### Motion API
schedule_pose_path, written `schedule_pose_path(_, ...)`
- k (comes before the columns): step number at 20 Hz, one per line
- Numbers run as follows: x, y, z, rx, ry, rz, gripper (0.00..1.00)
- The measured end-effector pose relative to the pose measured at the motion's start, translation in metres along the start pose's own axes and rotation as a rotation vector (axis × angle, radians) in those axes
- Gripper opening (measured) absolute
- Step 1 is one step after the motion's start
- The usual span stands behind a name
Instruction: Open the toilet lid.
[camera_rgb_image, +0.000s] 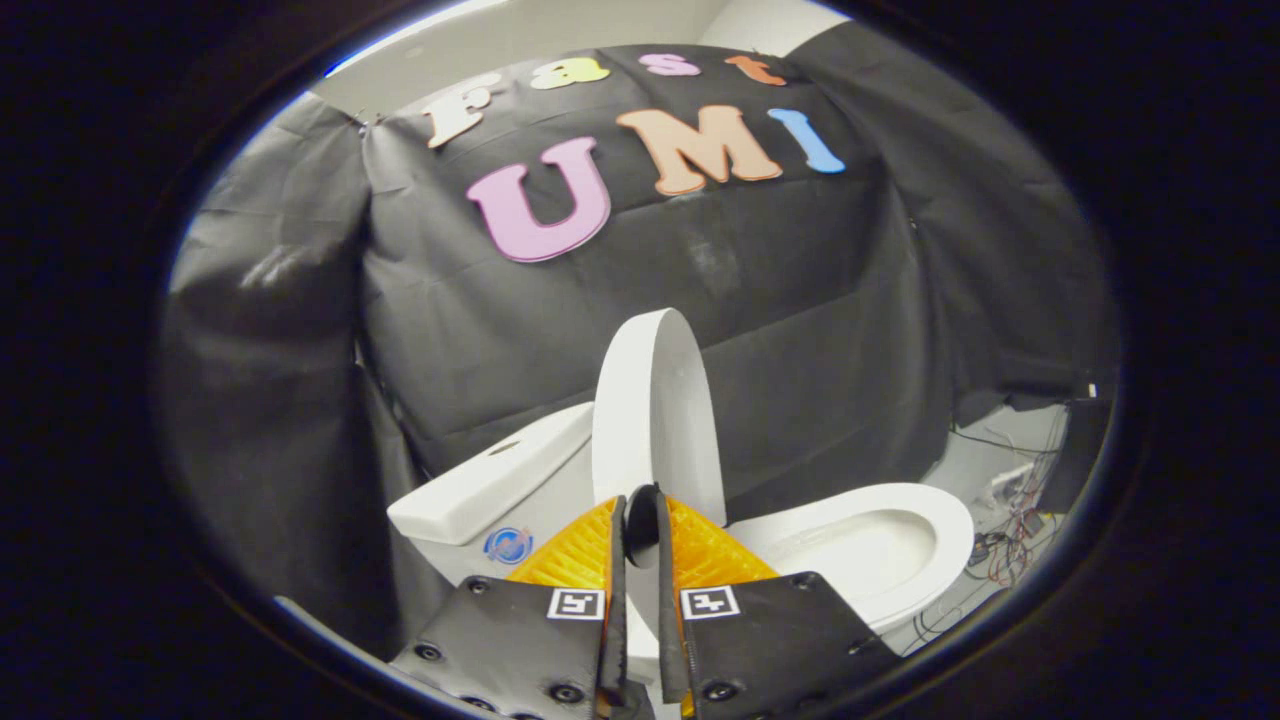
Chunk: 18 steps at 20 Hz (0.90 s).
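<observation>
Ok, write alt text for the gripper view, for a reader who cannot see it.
A white toilet lid stands raised, nearly upright, its lower edge between the gripper fingers, which are nearly closed on it. Left of the lid is the tank; to the right the bowl lies open. Black cloth hangs behind, and cables lie on the floor past the bowl.

Pale floor (985, 465) carries white toilet (880, 550), bowl open toward the right, tank (490, 480) by the black cloth wall. Loose cables (1005, 555) tangle on floor just beside the bowl.
</observation>
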<state>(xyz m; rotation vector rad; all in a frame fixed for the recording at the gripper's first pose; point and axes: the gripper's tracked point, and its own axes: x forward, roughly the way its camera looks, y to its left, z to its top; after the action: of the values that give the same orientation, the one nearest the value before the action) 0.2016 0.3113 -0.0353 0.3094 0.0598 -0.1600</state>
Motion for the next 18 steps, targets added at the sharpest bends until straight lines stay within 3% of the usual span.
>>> schedule_pose_path(4,0.015,0.035,-0.005,-0.127,0.027,0.029,0.14)
schedule_pose_path(8,0.023,0.064,-0.017,-0.162,0.053,0.084,0.14)
schedule_pose_path(18,0.031,0.083,-0.026,-0.206,0.044,0.105,0.14)
